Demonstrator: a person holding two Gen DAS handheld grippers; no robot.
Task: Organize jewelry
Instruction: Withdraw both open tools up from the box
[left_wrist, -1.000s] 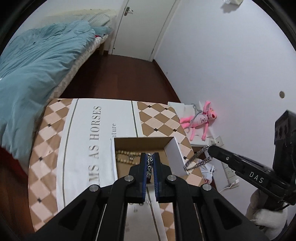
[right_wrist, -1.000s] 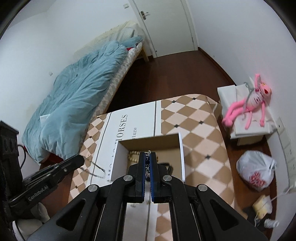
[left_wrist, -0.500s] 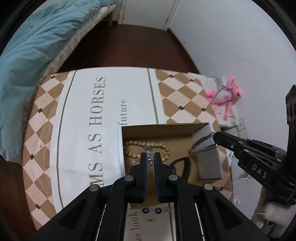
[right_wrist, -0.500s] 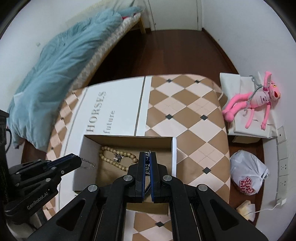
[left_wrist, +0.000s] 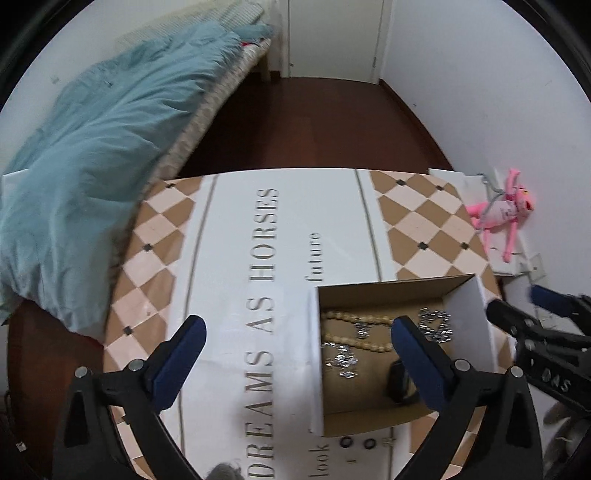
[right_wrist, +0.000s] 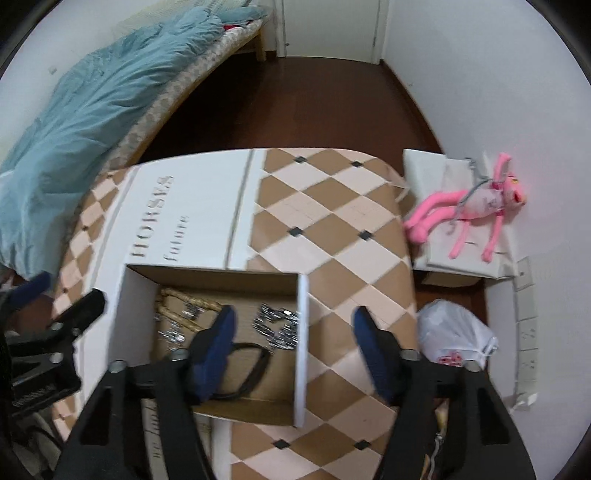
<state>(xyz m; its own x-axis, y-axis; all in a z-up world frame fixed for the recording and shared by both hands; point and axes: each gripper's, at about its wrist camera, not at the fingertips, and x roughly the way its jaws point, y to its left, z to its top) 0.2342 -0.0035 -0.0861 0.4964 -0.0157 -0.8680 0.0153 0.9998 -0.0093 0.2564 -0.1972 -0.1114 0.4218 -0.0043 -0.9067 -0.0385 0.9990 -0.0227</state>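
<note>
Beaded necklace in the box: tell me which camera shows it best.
The left wrist view. There the beaded necklace lies in full, sharp view on the floor of the cardboard box, its loop clear beside the silver chains. The right wrist view is blurred and shows only a short tan stretch, partly hidden by a finger.

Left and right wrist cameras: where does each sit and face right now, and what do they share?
Left wrist: on the open left gripper, facing down across the checkered tablecloth; the right gripper's tip shows at right.
Right wrist: on the open right gripper, over the open cardboard box; the left gripper's tip shows at left.
Shared: the box, silver chain, wooden bead bracelet, blue duvet, pink plush toy.
</note>
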